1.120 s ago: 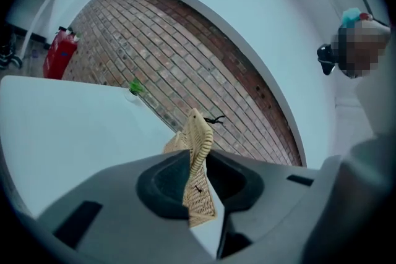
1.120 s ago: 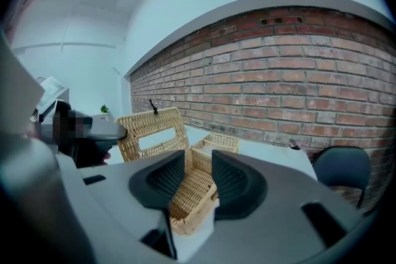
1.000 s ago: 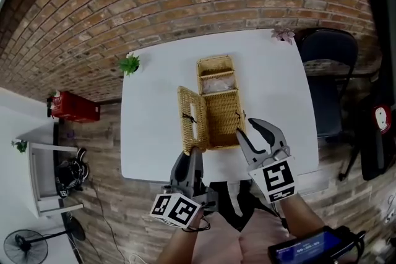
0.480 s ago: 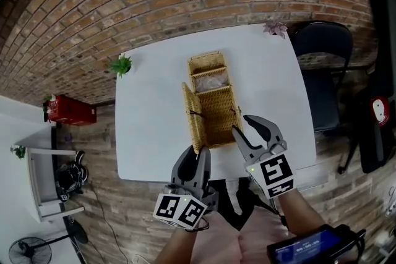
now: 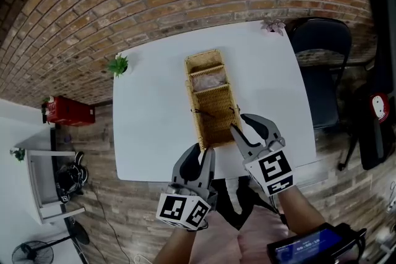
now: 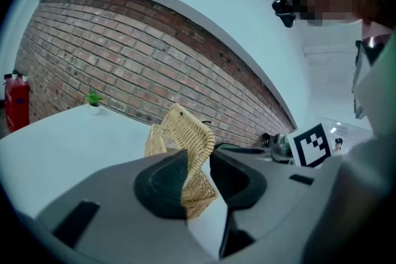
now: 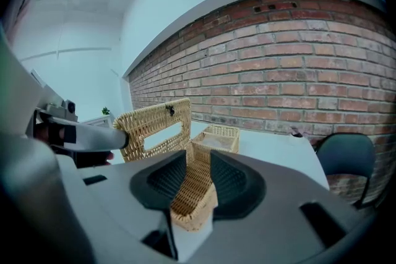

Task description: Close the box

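A long wicker box (image 5: 216, 105) lies on the white table (image 5: 148, 127). Its hinged lid (image 5: 192, 109) stands almost upright along the box's left wall. In the right gripper view the lid (image 7: 154, 128) leans over the box (image 7: 218, 136). My left gripper (image 5: 203, 153) is at the lid's near end. The lid's edge (image 6: 189, 140) runs between its fingers, and the jaws have just been opening, so it is open. My right gripper (image 5: 238, 122) straddles the box's near right corner (image 7: 193, 185). Its jaws have just been closing but still stand apart.
A small green plant (image 5: 117, 63) and a pink flower (image 5: 273, 26) sit at the table's far corners. A dark chair (image 5: 325, 74) stands to the right and a red container (image 5: 68, 113) on the floor to the left. Brick floor surrounds the table.
The lid has swung up from lying flat to the box's left to nearly upright. My left gripper has moved right with it and rolled. The right gripper has stayed at the box corner.
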